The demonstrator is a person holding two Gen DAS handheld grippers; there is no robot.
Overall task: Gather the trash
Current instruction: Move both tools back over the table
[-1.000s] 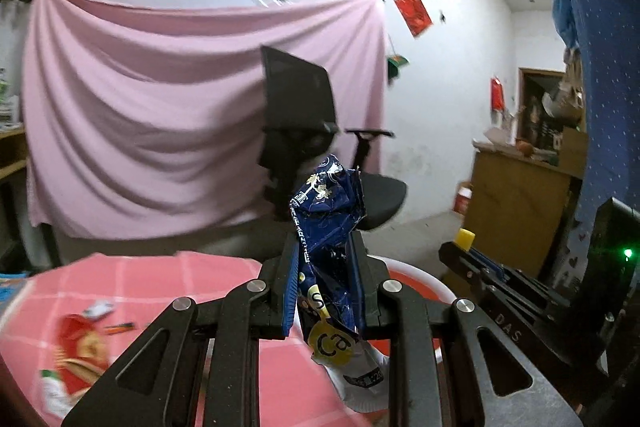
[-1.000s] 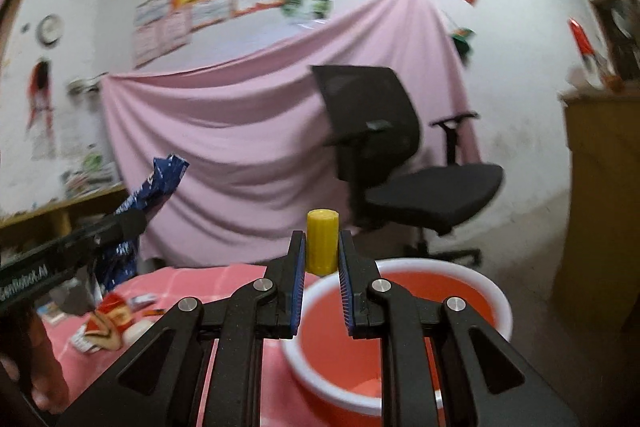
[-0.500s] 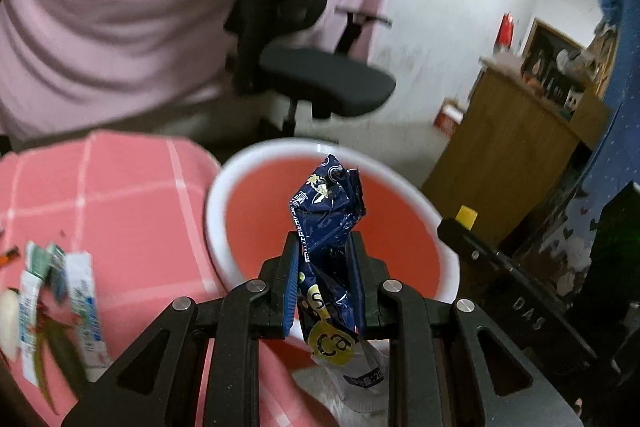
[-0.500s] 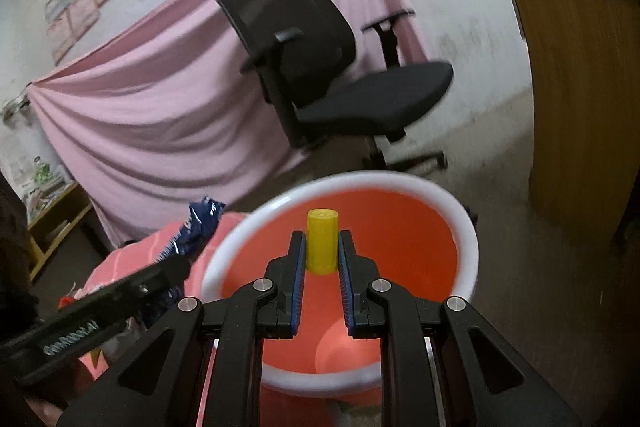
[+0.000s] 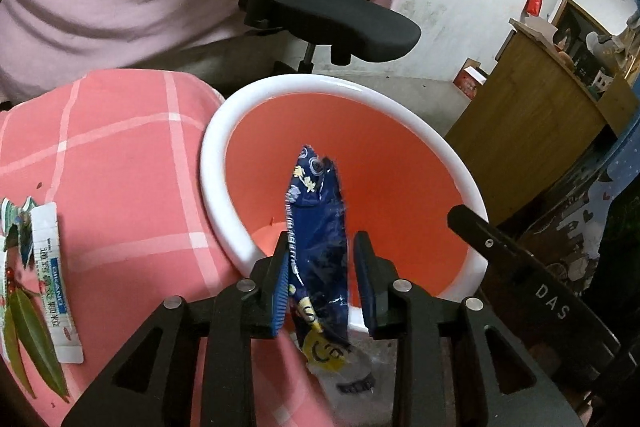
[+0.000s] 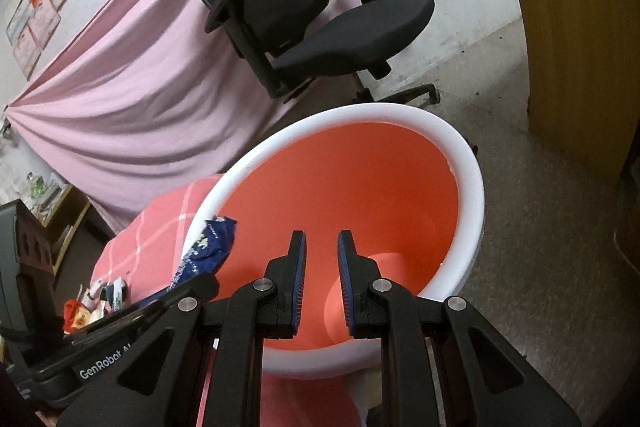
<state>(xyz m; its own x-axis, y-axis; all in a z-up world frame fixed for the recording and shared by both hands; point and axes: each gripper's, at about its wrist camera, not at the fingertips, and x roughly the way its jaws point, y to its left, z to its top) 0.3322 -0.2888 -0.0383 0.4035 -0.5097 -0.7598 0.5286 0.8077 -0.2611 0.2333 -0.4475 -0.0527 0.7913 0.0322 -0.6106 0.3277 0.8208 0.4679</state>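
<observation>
A crumpled blue snack wrapper [image 5: 316,227] stands between the jaws of my left gripper [image 5: 323,241], over the orange basin with a white rim [image 5: 208,163]. The jaws are opening: the wrapper leans on the left pad and a gap shows at the right pad. My right gripper [image 6: 322,239] points down into the same basin [image 6: 472,179], its jaws a narrow gap apart with nothing between them. From the right wrist view the wrapper [image 6: 208,243] pokes over the basin's left rim. No yellow piece is in sight.
The basin sits at the edge of a pink checked tablecloth [image 5: 120,167]. A white sachet [image 5: 52,279], green leaves [image 5: 24,339] and more wrappers [image 6: 92,303] lie on the cloth. Beyond are a black office chair [image 5: 340,15], a wooden cabinet [image 5: 540,99] and bare floor.
Both grippers tipped down and came over the basin. The left jaws spread apart around the blue wrapper. The yellow piece held in the right jaws is gone from between them.
</observation>
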